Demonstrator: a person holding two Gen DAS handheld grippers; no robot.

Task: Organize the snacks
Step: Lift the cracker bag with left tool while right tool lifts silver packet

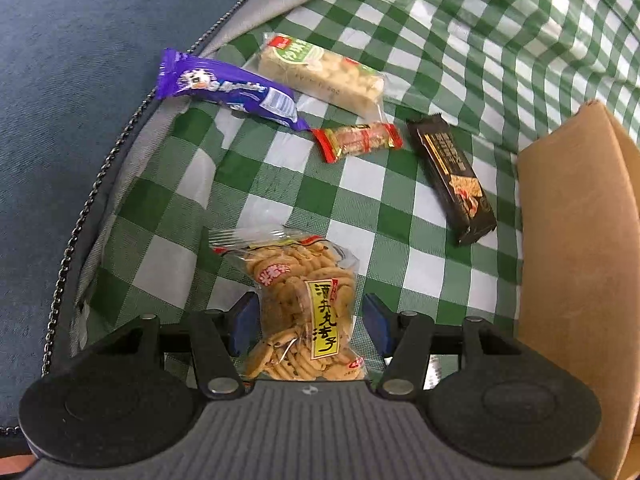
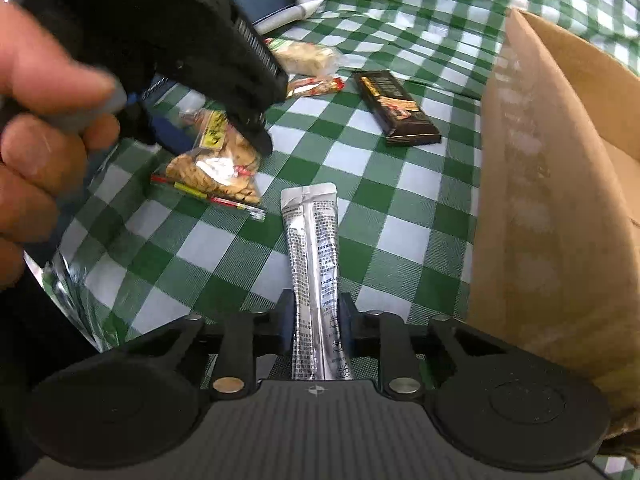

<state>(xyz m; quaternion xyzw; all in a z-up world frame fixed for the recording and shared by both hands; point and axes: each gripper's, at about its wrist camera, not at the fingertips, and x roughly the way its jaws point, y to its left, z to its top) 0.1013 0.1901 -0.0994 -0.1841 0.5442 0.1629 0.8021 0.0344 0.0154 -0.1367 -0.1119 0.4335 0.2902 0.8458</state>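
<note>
Looking down from the left wrist, the left gripper (image 1: 310,322) stands open over a clear cracker bag (image 1: 298,308) at lower centre; its blue pads (image 1: 245,322) flank the bag, the right one clear of it, the left close against the plastic. The bag lies on a green checked cloth (image 1: 400,208). Above it, across the middle of the frame, lie a purple wrapper (image 1: 228,88) at upper left, a pale rice bar (image 1: 320,74) just right of it, a small red candy (image 1: 356,140) between them and a black bar (image 1: 452,178) further right. A cardboard box (image 1: 576,248) fills the right edge, and a blue cushion (image 1: 72,92) with a zip line takes the left.

From the right wrist, the right gripper (image 2: 318,330) is clamped on a silver sachet (image 2: 314,264) that runs up the centre of the frame over the cloth (image 2: 400,208). At upper left a hand (image 2: 44,132) and the black body of the left gripper (image 2: 176,136) block much of the view, hanging over the cracker bag (image 2: 218,168). The rice bar (image 2: 308,56), red candy (image 2: 316,86) and black bar (image 2: 396,108) lie beyond, upper centre. The box (image 2: 552,208) wall rises close on the right
</note>
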